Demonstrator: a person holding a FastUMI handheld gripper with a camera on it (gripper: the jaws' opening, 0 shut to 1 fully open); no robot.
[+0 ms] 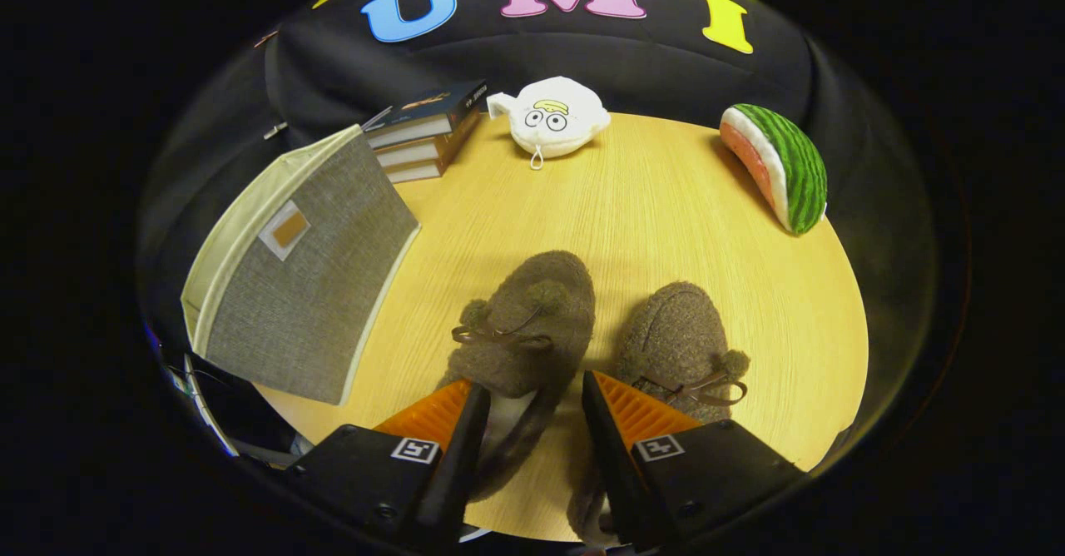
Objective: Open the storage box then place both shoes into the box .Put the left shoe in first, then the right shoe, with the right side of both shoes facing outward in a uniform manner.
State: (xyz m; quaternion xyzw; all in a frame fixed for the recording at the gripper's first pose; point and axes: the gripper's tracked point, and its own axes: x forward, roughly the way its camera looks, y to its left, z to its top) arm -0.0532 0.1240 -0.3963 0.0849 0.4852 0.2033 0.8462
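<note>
Your gripper (526, 389) hangs over the near part of a round wooden table (666, 206), and its two fingers stand wide apart with nothing pressed between them. The heel end of the left shoe (524, 323) lies in the gap between the fingers; its open collar sits against the inner side of your left finger, though you cannot tell whether the finger truly touches it. This shoe is a fuzzy brown slipper with a thin bow and small pompoms on top, and its toe points away from you, beyond the fingertips.

The right shoe (682, 348) lies just beside the first one, on the outer side of your right finger, which covers part of its heel. It also points away from you, and its bow sits close to that finger's tip.

The storage box (308, 281), grey fabric with pale trim and a small label window, stands to the left of the shoes, near them but apart. Its lid looks closed.

Behind the box rests a stack of books (424, 127). Beside the books, at the far edge of the table, lies a white plush toy (553, 115). A watermelon slice toy (782, 165) sits well off to the right.
</note>
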